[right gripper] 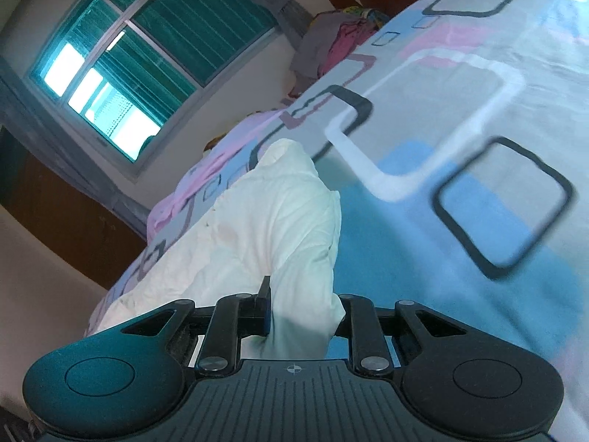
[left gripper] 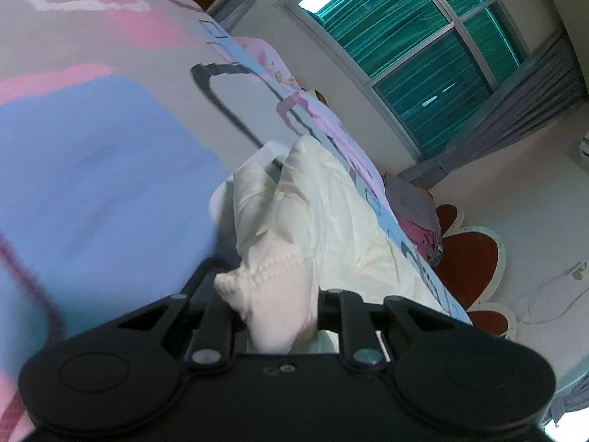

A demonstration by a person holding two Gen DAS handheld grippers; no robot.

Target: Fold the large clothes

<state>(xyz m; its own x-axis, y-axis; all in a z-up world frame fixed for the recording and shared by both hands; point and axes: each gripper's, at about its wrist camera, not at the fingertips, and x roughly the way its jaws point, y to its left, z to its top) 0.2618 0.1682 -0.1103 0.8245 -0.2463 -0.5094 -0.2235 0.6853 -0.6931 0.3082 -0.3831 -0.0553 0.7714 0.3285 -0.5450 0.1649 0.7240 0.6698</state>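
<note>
On the patterned bedsheet (left gripper: 110, 154), in the left wrist view, a cream-white garment (left gripper: 313, 213) is seen lying crumpled, its near edge drawn into the left gripper (left gripper: 274, 313). The jaws are closed tightly on a bunched fold with a beaded seam, and the fabric fills the gap between them. No writing or label can be read. A window (left gripper: 416, 44) with teal blinds is seen behind, and a pile of grey and pink clothes (left gripper: 416, 210) lies at the bed's far end.

In the right wrist view, the same garment (right gripper: 257, 221) is stretched across the sheet (right gripper: 460, 147) toward the right gripper (right gripper: 302, 316). A fold is pinched between its nearly closed fingers (right gripper: 263, 305). No lettering is visible.
</note>
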